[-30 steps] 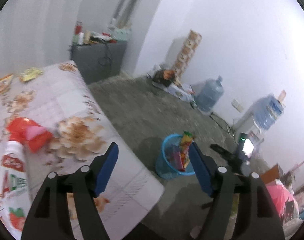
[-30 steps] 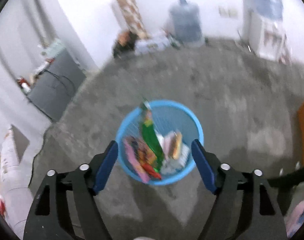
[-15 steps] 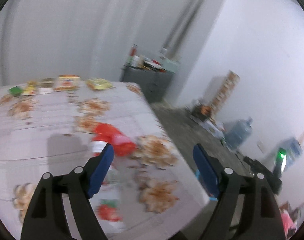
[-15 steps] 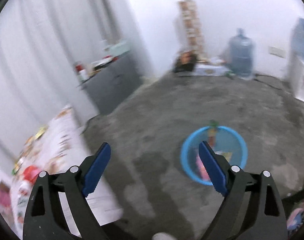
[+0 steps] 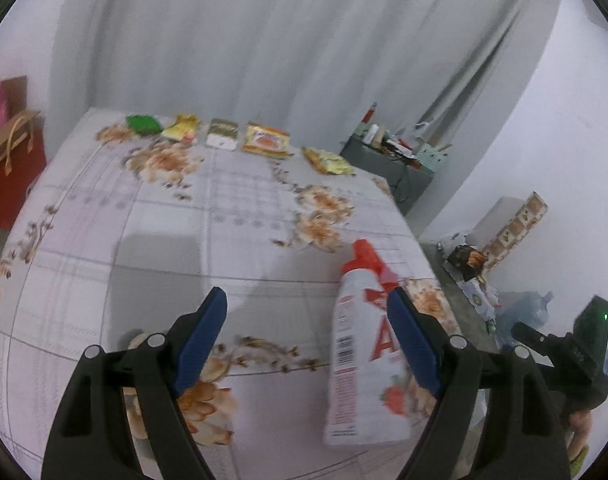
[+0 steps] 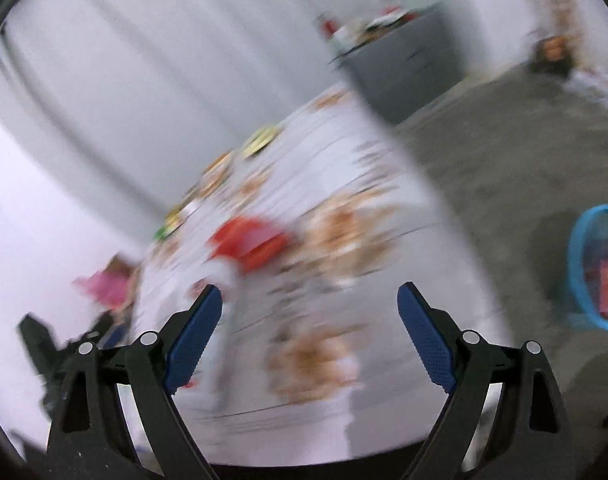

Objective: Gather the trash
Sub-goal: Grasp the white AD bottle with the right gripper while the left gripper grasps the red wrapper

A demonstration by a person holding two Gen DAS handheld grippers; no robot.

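Observation:
A white bottle with a red cap point(image 5: 357, 344) lies on the flowered tablecloth point(image 5: 224, 240), just inside the right finger of my open left gripper point(image 5: 307, 340). Several snack wrappers point(image 5: 264, 140) line the table's far edge. My right gripper point(image 6: 309, 336) is open and empty above the table, in a blurred view where the bottle's red cap point(image 6: 248, 240) shows ahead of its left finger. The blue trash basket point(image 6: 575, 264), with wrappers in it, stands on the floor at the right.
A red paper bag point(image 5: 12, 172) stands left of the table. A grey cabinet point(image 5: 387, 164) with clutter stands behind the table by the curtain. Boxes and a water jug point(image 5: 523, 308) line the wall at right. The other gripper point(image 5: 575, 344) shows at right.
Both grippers swung away from the blue basket and now face the table. The left one now looks along the tabletop with the bottle by its right finger. Both jaws stand a little wider.

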